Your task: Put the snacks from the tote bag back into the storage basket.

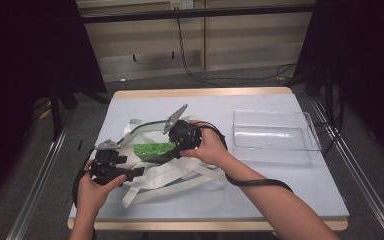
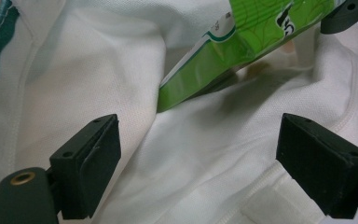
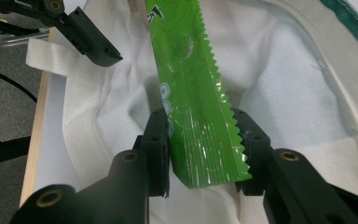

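Note:
A white cloth bag (image 1: 170, 172) with green trim lies on the table, its mouth open. A green snack packet (image 1: 154, 150) pokes out of that mouth. My right gripper (image 1: 174, 148) comes in from the right, and in the right gripper view its pads (image 3: 161, 140) press on both side edges of the packet (image 3: 196, 112) near the sealed end. My left gripper (image 1: 137, 171) is at the bag's left side. Its jaws stand wide apart (image 2: 200, 128) over the white fabric (image 2: 205, 158), gripping nothing, with the packet (image 2: 223, 51) just beyond them.
A clear plastic tray (image 1: 275, 136) stands empty at the table's right. The bag's straps (image 1: 150, 192) trail toward the front edge. The table is pale blue with a wooden rim (image 1: 200, 93). Metal rails and cables run along the floor on both sides.

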